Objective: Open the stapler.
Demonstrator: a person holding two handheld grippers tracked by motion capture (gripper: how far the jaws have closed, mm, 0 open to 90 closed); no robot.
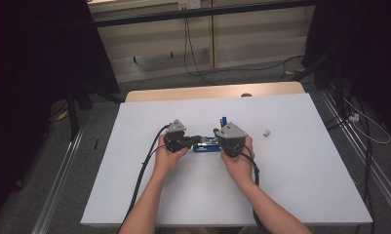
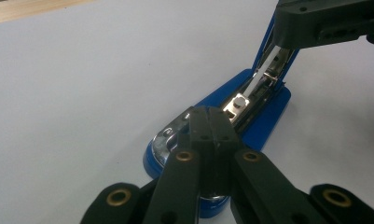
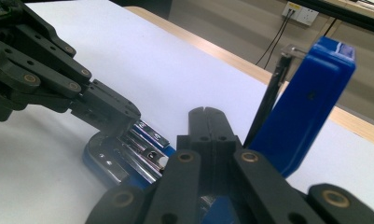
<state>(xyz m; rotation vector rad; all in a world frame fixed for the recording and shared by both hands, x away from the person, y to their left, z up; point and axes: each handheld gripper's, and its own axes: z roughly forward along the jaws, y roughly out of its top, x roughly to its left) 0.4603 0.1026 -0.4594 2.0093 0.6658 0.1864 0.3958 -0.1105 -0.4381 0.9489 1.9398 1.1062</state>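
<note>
A: Item one. Blue stapler (image 1: 206,145), at mid-table on white table top (image 1: 290,185), between the two grippers. Lid swung up and open, standing near upright at the right-hand end in the high view. Metal staple channel (image 2: 250,93) exposed along the base.

B: Confirmed. Lid (image 3: 310,102) tall and blue in the right gripper view, a thin dark rod beside it. Tongs, left?

A: Left gripper (image 1: 195,140), held in left hand (image 1: 167,157). Jaws pressed together, no gap, tips down on the front metal end of the stapler base in the left gripper view (image 2: 211,123). Whether pinching metal or merely resting on it: cannot tell.

B: Tongs, right?

A: Right gripper (image 1: 217,134), held in right hand (image 1: 239,163). Jaws likewise closed flat against each other in the right gripper view (image 3: 208,122), nothing between them, just beside the raised lid, over the base.

B: Other stock?

A: Small grey piece (image 1: 266,132) on the table top, to the right of the right gripper, well apart from the stapler. Pale wooden strip (image 1: 212,91) along the far edge. Black cable (image 1: 144,165) trailing from the left gripper toward the near edge.
</note>
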